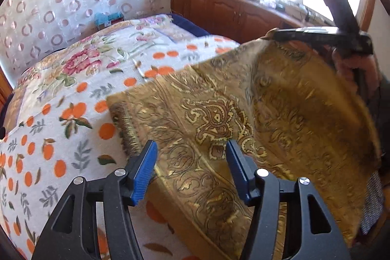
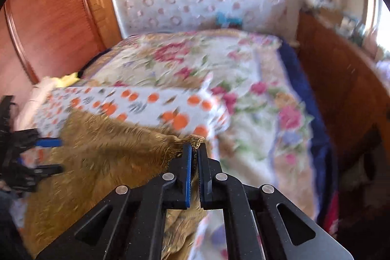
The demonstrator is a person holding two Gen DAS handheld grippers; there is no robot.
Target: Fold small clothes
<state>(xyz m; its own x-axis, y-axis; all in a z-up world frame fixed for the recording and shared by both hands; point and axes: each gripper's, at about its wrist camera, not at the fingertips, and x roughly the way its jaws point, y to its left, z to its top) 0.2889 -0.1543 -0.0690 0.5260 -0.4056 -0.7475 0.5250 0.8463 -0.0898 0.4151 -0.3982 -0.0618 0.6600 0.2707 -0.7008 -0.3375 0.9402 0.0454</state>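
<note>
Blur over gold cloth (image 2: 97, 157), corner inside right hand-held gripper (image 2: 194, 150).

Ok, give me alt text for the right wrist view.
The right gripper is shut on a corner of a gold patterned cloth that drapes away left over a bed with floral and orange-print covers. The left gripper shows at the left edge, jaws open.

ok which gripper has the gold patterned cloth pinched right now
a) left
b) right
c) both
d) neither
b: the right gripper is shut on a corner of the gold cloth, while the left gripper is open above it with nothing pinched.
</note>
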